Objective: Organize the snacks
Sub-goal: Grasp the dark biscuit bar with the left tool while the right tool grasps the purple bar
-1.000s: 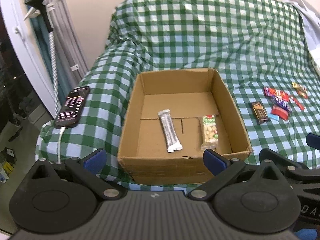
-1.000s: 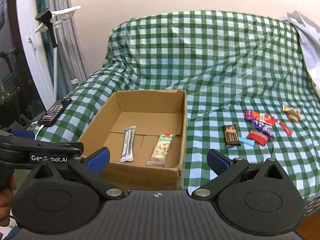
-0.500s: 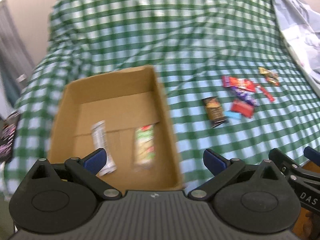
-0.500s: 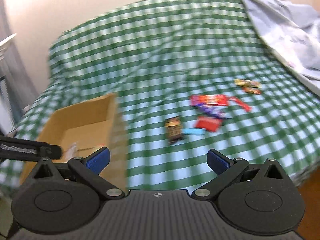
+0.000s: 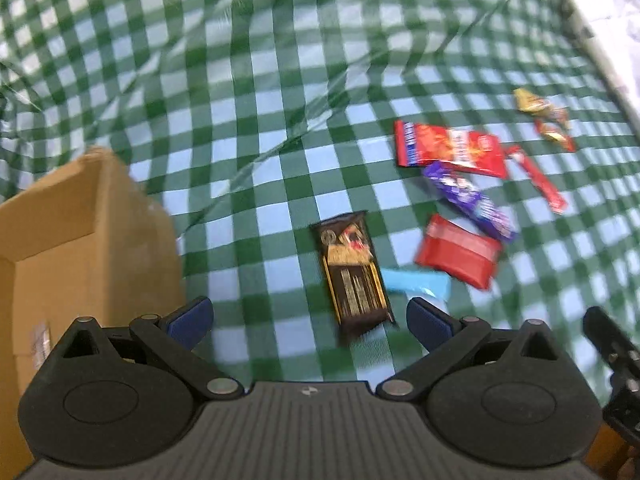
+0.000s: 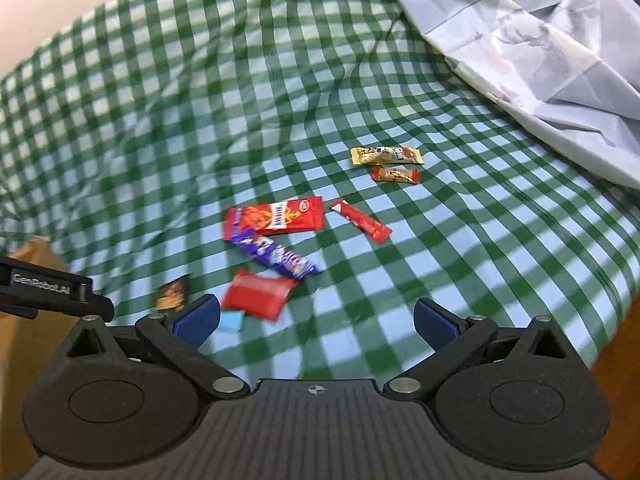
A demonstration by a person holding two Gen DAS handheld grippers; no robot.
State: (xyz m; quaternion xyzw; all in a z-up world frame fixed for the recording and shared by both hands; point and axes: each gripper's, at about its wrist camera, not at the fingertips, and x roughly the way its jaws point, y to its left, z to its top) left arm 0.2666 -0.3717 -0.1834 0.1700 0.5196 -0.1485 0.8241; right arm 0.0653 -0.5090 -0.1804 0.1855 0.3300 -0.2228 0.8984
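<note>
Several snack packets lie on the green checked cloth [image 5: 256,128]. In the left wrist view a dark brown bar [image 5: 354,270] lies just ahead of my open left gripper [image 5: 308,318], with a light blue packet [image 5: 416,286], a red packet [image 5: 458,256], a purple bar [image 5: 470,198] and a large red bag [image 5: 448,148] to its right. The cardboard box [image 5: 80,232] stands at the left. My right gripper [image 6: 316,318] is open and empty, above the cloth's near edge, with the red packet [image 6: 258,294] and purple bar [image 6: 278,258] ahead.
A thin red stick [image 6: 360,220], a yellow bar [image 6: 386,155] and a small red bar [image 6: 395,175] lie farther back. A pale grey sheet [image 6: 540,48] covers the right side. The left gripper's body [image 6: 48,290] shows at the left of the right wrist view.
Both grippers have swung right and forward, away from the box toward the loose snacks. The box has slid to the left edge of both views. Both stay open.
</note>
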